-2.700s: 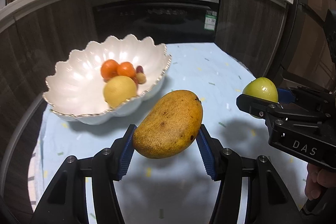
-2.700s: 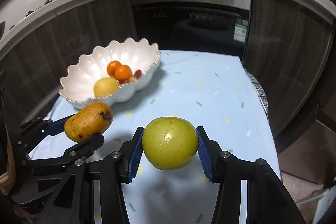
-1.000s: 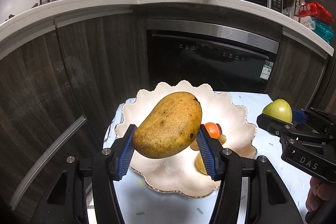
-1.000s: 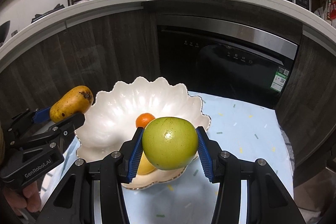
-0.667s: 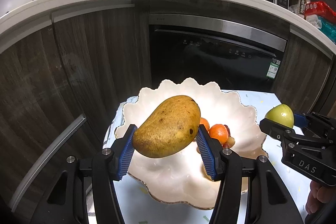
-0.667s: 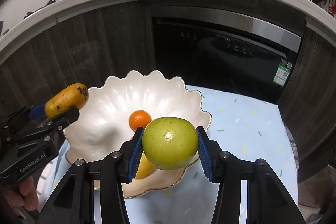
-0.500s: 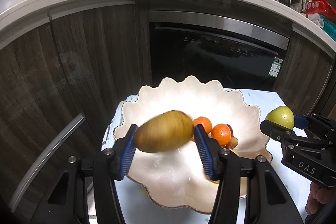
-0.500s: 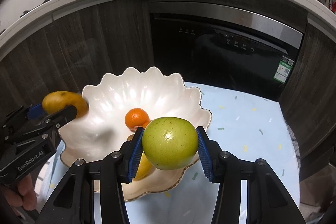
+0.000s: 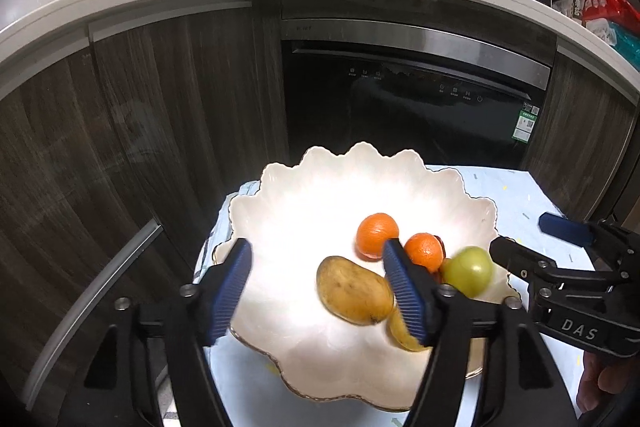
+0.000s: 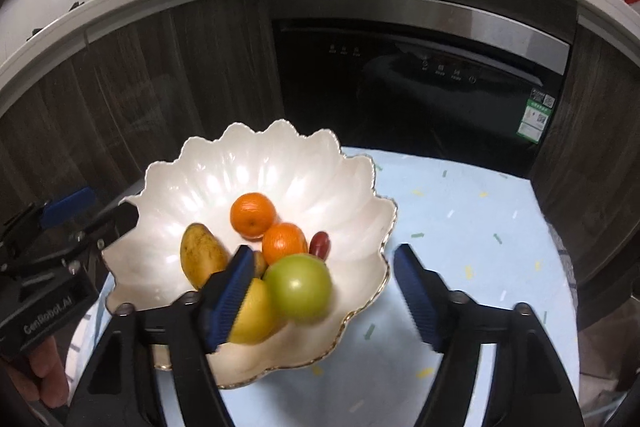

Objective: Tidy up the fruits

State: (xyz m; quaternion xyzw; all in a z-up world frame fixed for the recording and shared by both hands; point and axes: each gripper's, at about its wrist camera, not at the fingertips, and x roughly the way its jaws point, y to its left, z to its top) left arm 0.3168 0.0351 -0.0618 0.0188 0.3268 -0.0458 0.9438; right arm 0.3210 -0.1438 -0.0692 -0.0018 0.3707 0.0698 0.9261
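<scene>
Both grippers hang over the white bowl w/ jaws just spread wide, nothing between them: left gripper let the mango drop in; right gripper freed the green apple, now beside the oranges.

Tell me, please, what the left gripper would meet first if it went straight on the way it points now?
Most likely the mango, lying free in the white bowl between the left gripper's just-opened jaws; depth is uncertain.

Mango, apple, 2 oranges in bowl, bowl on table
</scene>
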